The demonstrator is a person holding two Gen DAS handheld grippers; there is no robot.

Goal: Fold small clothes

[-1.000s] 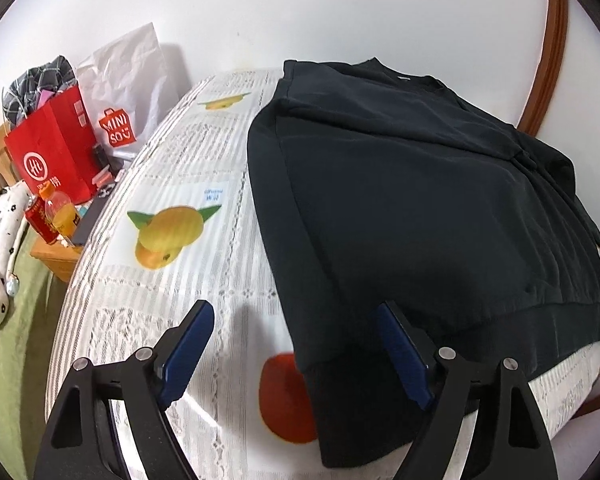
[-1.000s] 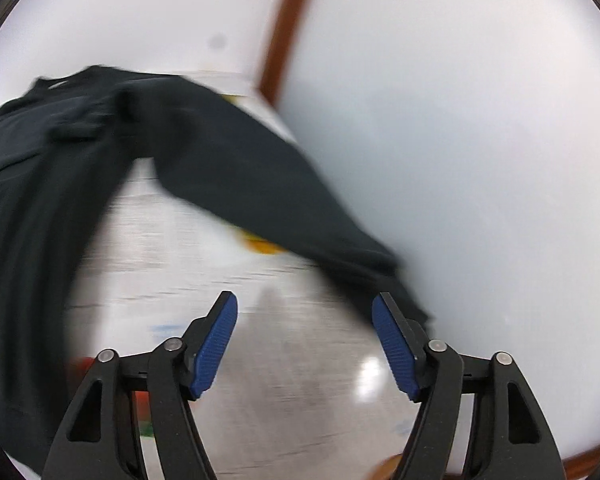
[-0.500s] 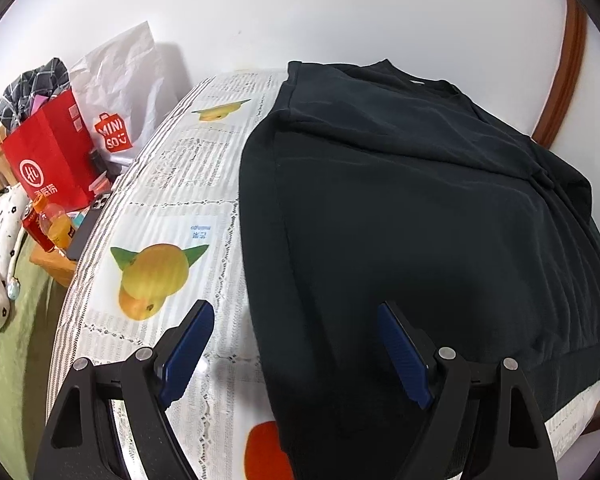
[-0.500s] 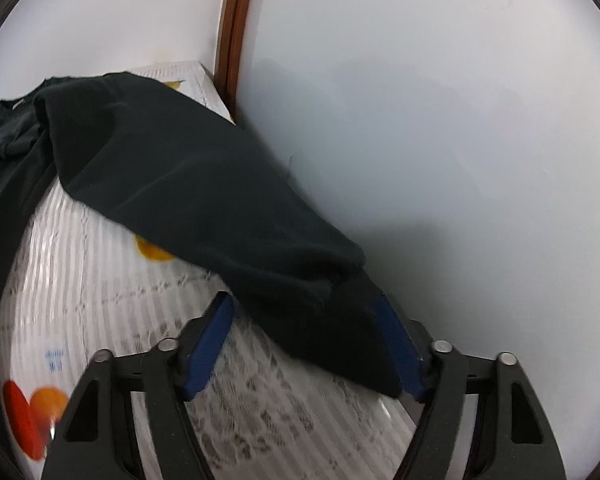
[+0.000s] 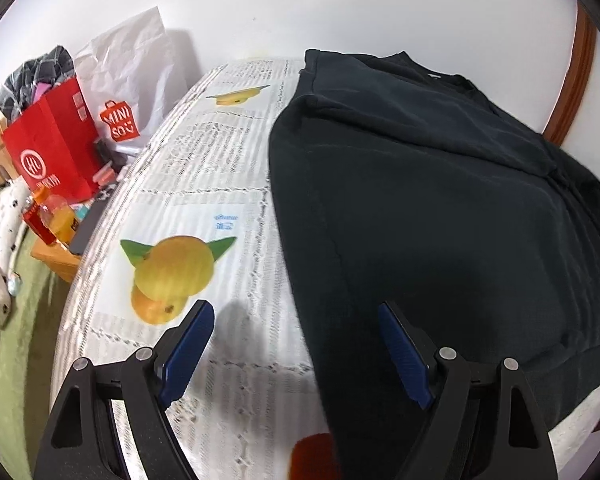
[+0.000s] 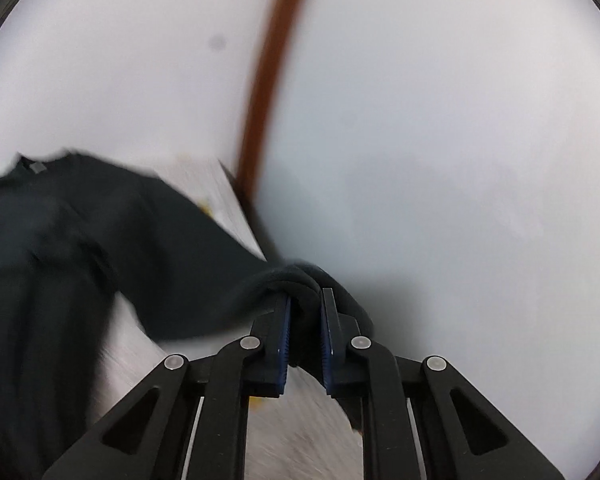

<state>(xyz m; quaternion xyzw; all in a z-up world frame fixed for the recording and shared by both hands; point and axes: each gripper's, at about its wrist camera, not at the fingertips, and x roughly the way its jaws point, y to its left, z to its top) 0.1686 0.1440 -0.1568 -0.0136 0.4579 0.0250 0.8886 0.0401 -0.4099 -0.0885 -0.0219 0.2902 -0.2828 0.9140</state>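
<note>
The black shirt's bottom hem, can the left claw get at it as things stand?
Probably yes. The left claw is open and holds nothing, and the black shirt lies flat on the tablecloth with its near edge just ahead of the right finger, nothing between.

Red bag (image 5: 50, 148) beside tablecloth (image 5: 204, 168)

matt black cloth sweater (image 5: 440, 220), glossy printed tablecloth (image 5: 220, 184), crinkled paper bag (image 5: 136, 68)

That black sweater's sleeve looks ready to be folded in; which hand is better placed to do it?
The right. The right gripper is shut on the sleeve cuff and could carry it over the sweater. The left gripper is open, holding nothing, over the sweater's near edge.
</note>
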